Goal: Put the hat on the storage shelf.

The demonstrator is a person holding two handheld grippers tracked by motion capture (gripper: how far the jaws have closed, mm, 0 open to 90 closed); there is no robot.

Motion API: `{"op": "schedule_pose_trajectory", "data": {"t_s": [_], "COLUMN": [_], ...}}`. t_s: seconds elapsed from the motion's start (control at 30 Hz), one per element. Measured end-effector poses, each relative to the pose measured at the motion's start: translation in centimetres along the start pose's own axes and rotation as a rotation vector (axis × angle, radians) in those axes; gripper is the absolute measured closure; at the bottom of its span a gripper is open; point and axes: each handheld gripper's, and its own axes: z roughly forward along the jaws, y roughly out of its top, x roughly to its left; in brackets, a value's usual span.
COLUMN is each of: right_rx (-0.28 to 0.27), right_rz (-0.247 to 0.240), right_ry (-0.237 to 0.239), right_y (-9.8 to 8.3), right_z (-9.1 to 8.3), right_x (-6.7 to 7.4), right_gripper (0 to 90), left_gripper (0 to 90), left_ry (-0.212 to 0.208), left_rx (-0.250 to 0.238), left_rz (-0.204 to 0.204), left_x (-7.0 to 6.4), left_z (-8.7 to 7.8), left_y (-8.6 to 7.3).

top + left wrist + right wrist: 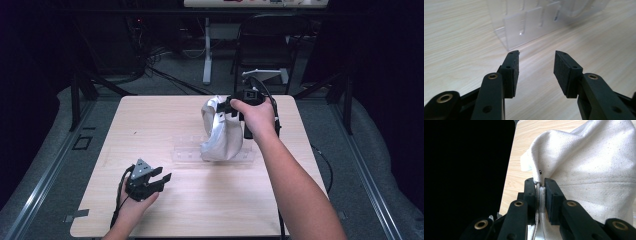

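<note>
high view – right gripper (226, 107) has its jaws pinched on the cloth's (220, 132) hem, lifting it over the clear rack (187, 150) mid-table, likely to drape it; left gripper (159, 179), half open and empty, waits near the front-left corner.

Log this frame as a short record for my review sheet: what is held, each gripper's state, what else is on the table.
held item: white cloth bag, lifted at its top edge, its bottom on the clear acrylic rack
right gripper: shut on the bag's seamed edge
left gripper: open, nothing between the pads, low over the table near the front left
rack: lying flat at mid-table, slotted, partly under the bag
hands: one on each gripper
</note>
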Motion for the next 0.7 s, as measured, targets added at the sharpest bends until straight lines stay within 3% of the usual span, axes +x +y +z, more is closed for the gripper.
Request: {"op": "schedule_pose_trajectory", "data": {"t_s": [0.13, 0.23, 0.7], "right_rx": [0.002, 0.006, -0.008], "right_rz": [-0.005, -0.003, 0.000], "right_ry": [0.000, 0.001, 0.007], "right_y": [-0.07, -0.17, -0.10], "right_z": [0.04, -0.02, -0.51], "right_x": [0.08, -0.05, -0.33], "right_gripper": [80.4, 80.1, 75.0], "left_gripper": [56.2, 55.8, 54.7], "left_ry": [-0.004, 0.000, 0.006], "left_rx": [0.001, 0.003, 0.000], "left_rz": [-0.032, -0.012, -0.008], "left_x": [0.49, 0.49, 0.58], "left_z": [0.37, 0.51, 0.31], "left_y": [-0.31, -0.28, -0.46]}}
